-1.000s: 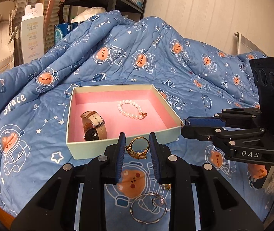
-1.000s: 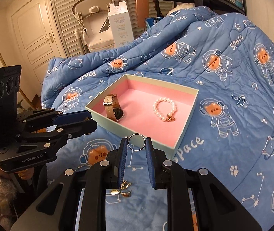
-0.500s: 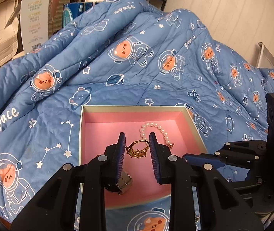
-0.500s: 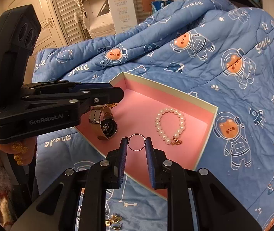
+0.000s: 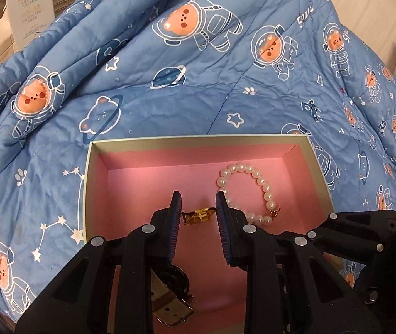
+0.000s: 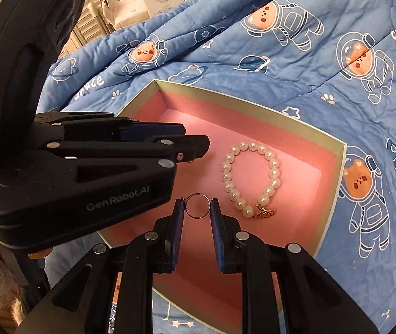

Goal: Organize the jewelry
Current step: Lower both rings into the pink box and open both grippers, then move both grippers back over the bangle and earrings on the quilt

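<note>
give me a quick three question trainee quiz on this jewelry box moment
1. True or false: the pearl bracelet lies inside the pink-lined box.
2. What does the right gripper hold? A) a thin ring B) a watch C) an earring
3. Fill in: the left gripper is shut on a ____ coloured ring.

Key
1. True; it rests on the pink floor.
2. A; the thin ring sits between its pads, over the box.
3. Gold.
</note>
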`<state>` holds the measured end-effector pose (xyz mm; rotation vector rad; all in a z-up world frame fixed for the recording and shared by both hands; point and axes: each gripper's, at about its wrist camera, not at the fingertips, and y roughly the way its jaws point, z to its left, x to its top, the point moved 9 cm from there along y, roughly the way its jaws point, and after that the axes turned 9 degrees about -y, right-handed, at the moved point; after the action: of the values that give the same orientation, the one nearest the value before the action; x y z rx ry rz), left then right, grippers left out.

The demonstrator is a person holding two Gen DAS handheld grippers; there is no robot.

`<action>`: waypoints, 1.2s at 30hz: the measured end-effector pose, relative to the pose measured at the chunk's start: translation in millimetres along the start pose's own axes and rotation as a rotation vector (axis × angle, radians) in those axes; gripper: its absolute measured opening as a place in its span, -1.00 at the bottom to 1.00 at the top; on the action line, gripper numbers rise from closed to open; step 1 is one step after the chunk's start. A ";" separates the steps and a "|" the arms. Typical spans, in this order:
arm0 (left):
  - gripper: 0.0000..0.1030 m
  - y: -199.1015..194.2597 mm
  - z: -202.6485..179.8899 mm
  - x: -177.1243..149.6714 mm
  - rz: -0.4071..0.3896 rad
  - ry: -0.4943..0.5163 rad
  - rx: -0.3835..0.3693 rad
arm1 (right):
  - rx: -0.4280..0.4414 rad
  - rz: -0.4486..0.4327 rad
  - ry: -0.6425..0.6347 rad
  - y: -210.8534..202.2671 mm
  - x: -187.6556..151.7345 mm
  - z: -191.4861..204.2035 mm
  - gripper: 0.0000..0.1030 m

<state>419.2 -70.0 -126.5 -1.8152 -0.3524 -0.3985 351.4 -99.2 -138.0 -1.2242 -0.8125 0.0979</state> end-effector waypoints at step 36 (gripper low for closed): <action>0.84 -112.9 0.0 -49.3 -0.348 0.033 -0.036 | -0.050 -0.267 -0.004 -77.4 -34.4 17.4 0.17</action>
<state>325.9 -41.2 -51.4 -1.7813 -0.6449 -0.6789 289.2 -130.8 -86.8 -1.1519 -0.9800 -0.1381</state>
